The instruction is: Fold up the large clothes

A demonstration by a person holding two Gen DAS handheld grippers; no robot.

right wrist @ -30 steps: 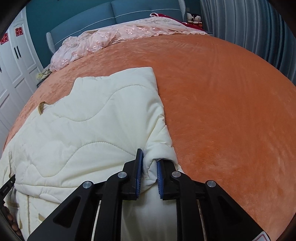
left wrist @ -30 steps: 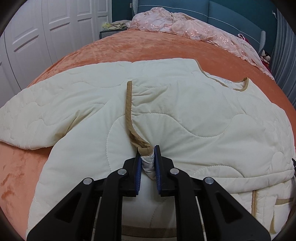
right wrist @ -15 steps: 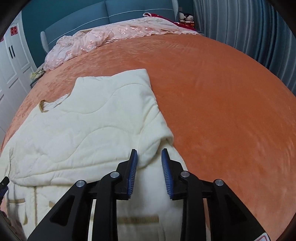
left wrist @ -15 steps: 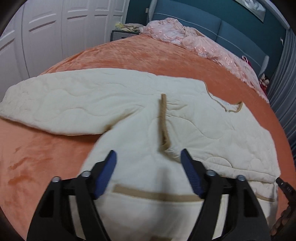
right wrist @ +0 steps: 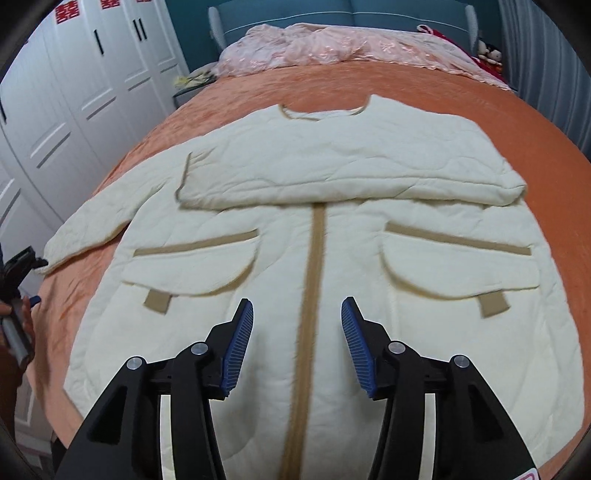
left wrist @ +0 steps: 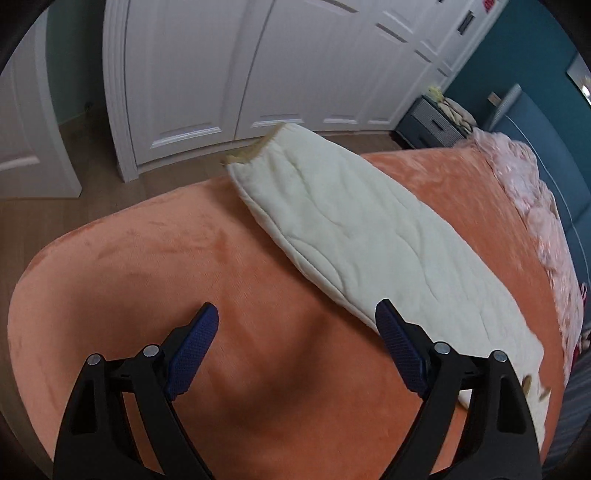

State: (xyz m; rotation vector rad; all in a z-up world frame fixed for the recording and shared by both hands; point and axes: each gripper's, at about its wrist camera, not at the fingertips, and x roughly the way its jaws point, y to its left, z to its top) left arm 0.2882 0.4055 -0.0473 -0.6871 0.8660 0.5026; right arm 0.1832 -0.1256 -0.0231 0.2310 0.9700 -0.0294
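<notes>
A cream quilted jacket point(right wrist: 317, 236) with tan trim lies front up on the orange bed point(right wrist: 524, 122). One sleeve is folded across its chest point(right wrist: 347, 173). The other sleeve point(left wrist: 369, 236) stretches out flat toward the bed's edge, its tan cuff point(left wrist: 255, 151) at the far end. My left gripper point(left wrist: 295, 325) is open and empty above the bedspread, its right finger beside the sleeve's near edge. My right gripper point(right wrist: 297, 317) is open and empty above the jacket's lower front, straddling the tan centre strip point(right wrist: 314, 280). The left gripper also shows at the left edge of the right wrist view point(right wrist: 22, 266).
A pink crumpled cover point(right wrist: 332, 44) lies at the head of the bed by the blue headboard point(right wrist: 332, 14). White wardrobe doors point(left wrist: 258, 66) and wooden floor point(left wrist: 85, 133) lie beyond the bed's left edge. A small nightstand point(left wrist: 432, 122) stands by the bed.
Both grippers let go of the jacket and opened wide. The left one swung left toward the outstretched sleeve. The right one pulled back to the jacket's lower front.
</notes>
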